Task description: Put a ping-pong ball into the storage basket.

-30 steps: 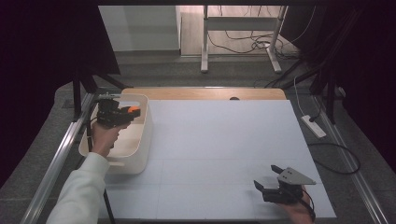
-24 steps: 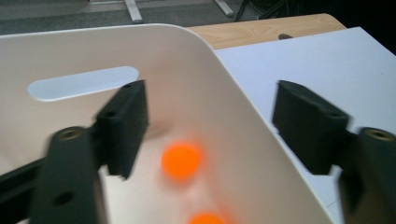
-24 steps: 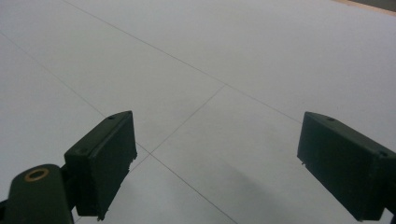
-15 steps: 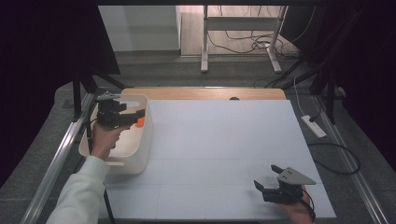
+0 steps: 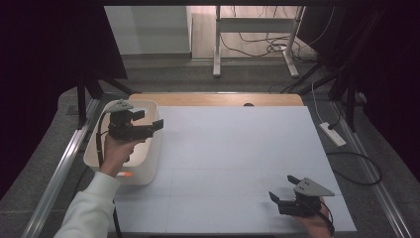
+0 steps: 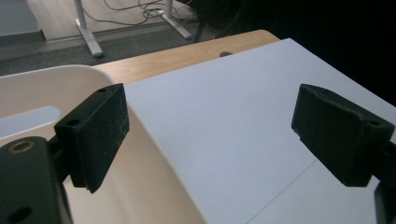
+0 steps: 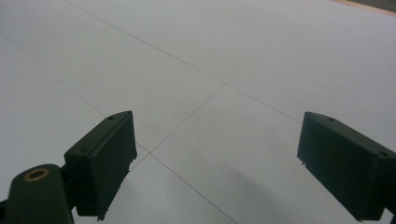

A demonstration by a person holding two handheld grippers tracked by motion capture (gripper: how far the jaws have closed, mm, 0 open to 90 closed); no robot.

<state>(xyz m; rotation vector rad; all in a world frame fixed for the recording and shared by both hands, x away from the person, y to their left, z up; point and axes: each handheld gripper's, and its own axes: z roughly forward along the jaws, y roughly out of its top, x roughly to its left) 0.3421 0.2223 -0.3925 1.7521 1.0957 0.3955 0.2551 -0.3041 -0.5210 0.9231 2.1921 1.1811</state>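
High view: your left tongs (image 5: 148, 126) hang empty with jaws wide over the white bin (image 5: 94, 161) at the counter's (image 5: 237, 148) left edge, and the orange item (image 5: 126, 174) lies in the bin's near corner, so the drop-off step looks done; against a second ago, those jaws have just been opening, the orange piece has left them, and the hand has lifted toward you. Left gripper view: nothing between the jaws, bin wall (image 6: 154, 186) below. Right gripper view: your right tongs (image 7: 215, 163) stand open over bare counter; next likely calls for withdrawing from the bin.
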